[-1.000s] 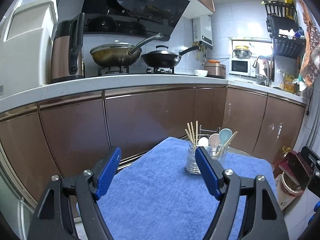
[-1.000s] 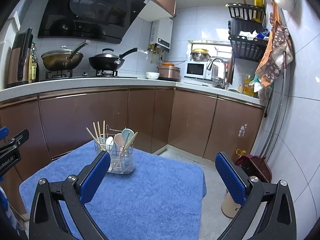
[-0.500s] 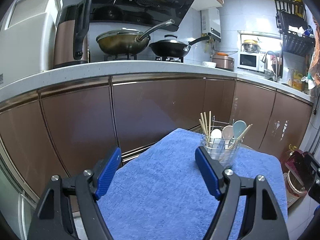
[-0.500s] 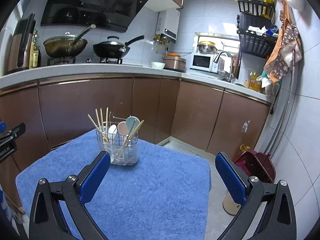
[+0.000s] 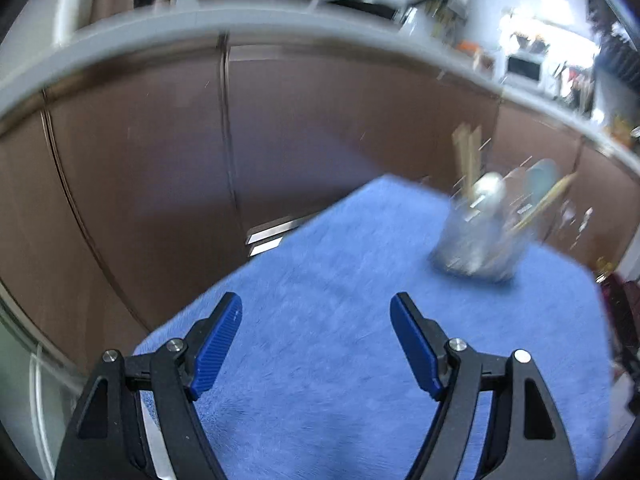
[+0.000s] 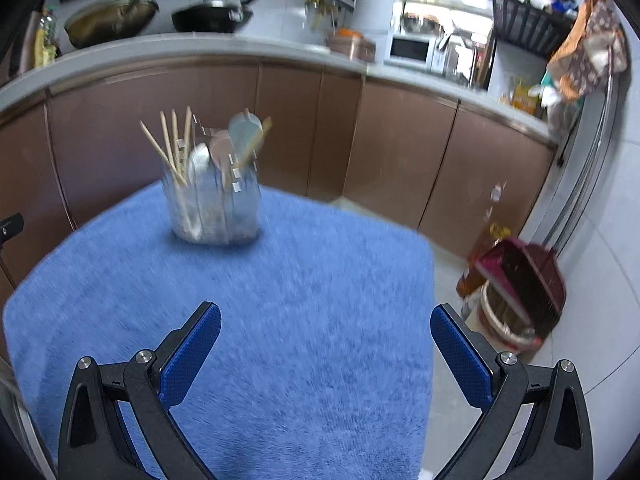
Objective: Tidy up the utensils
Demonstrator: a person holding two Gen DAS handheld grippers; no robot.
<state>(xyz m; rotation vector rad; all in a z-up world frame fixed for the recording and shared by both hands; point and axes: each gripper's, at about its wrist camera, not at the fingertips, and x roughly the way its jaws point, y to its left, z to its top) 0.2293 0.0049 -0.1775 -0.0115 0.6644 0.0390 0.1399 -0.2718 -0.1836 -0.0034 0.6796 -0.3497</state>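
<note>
Utensils [image 6: 208, 148] are standing in a clear holder [image 6: 214, 208] at the far side of the blue-covered worktop [image 6: 280, 300]. We are holding the left claw [image 5: 316, 312] and right claw [image 6: 326, 320] spread and empty, well short of it.

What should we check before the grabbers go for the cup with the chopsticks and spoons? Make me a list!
1. Left gripper open and empty: ok.
2. Right gripper open and empty: ok.
3. Utensil holder upright on the blue towel: ok.
4. Chopsticks and spoons stand inside the holder: ok.
5. Bare towel between the grippers and the holder, nothing in the way: ok.
6. Sharp view of the holder from the left wrist camera: not ok, it is blurred.
</note>
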